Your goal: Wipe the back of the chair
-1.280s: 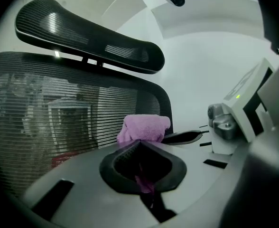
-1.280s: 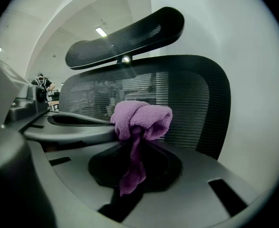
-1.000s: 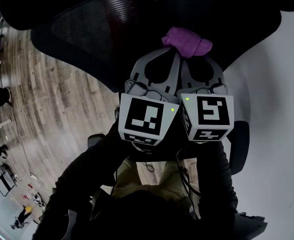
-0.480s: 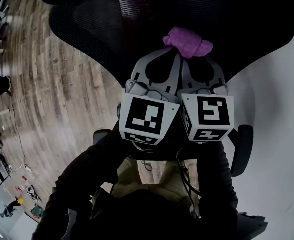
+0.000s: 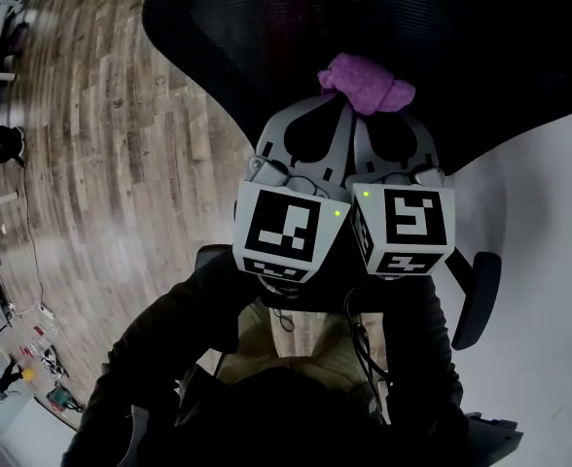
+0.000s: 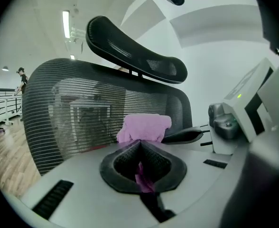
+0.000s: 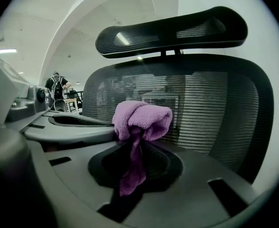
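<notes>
As R hand-held gripper (image 7: 134, 144) clamps cloth (image 7: 142, 118), chair's (image 7: 215, 108) near.

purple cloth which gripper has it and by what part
Both: left gripper and right gripper clamp the purple cloth at its gathered neck, bunch past the tips.

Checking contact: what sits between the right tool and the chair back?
Only the purple cloth that the right tool pinches; right gripper view shows it.

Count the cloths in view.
1: a purple cloth bunched in front of the chair back, pinched by both the left gripper and the right gripper. No other shows, though the chair could hide more.
</notes>
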`<state>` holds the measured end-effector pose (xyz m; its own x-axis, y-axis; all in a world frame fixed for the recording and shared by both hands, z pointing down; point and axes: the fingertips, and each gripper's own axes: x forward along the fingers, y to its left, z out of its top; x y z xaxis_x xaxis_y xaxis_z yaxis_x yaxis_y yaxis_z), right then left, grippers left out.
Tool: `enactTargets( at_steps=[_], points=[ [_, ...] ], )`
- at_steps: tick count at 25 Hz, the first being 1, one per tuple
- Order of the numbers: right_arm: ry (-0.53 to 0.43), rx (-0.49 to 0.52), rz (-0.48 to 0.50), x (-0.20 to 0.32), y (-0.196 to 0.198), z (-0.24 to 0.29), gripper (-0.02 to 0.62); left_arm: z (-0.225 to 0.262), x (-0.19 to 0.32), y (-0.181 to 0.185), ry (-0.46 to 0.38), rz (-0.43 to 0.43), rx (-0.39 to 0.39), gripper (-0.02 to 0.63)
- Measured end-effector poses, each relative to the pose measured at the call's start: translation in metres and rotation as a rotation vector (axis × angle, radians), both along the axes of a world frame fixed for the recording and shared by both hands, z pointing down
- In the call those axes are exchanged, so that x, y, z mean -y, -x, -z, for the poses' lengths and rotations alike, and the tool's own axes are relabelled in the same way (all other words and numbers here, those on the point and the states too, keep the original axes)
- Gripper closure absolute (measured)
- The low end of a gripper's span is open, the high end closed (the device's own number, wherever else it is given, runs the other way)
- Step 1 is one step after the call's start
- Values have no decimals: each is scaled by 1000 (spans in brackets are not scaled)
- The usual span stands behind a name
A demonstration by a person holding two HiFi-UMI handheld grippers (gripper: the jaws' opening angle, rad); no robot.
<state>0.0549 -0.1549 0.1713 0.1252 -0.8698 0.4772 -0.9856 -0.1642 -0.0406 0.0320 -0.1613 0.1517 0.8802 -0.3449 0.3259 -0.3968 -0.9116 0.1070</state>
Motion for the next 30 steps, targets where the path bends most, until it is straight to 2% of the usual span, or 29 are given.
enactTargets(
  at_steps=[15,30],
  points=[
    [3,1,122,46,85,-8,538,-10,44,85,9,125,11,597],
    [10,10,217,87,151,-12,538,-16,83,151,20,229,22,597]
  ],
)
